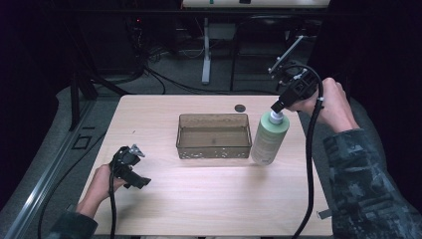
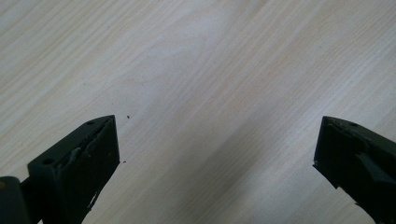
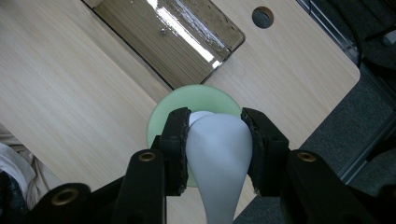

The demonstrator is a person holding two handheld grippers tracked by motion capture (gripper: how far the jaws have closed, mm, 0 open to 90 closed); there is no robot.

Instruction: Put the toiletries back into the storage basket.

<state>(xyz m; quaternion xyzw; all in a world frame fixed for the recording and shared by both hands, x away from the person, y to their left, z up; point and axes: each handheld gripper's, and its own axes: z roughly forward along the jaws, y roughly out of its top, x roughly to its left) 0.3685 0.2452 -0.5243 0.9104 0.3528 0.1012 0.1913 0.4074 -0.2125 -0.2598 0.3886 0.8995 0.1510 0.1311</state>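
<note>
A pale green bottle (image 1: 269, 139) with a white pump top (image 3: 217, 154) stands on the table just right of a clear brownish bin (image 1: 214, 135). My right gripper (image 1: 278, 106) is shut on the bottle's pump top from above, both pads pressed against its sides. In the right gripper view the green shoulder (image 3: 161, 116) shows below the jaws, with the bin (image 3: 187, 42) beyond it. My left gripper (image 1: 130, 167) rests low at the table's near left, jaws wide open with only bare wood (image 2: 210, 93) between them.
The bin looks empty. A round cable hole (image 1: 240, 107) sits in the tabletop behind the bin. Table legs and cables stand on the dark floor beyond the far edge. The right gripper's cable (image 1: 311, 164) trails down across the table's right side.
</note>
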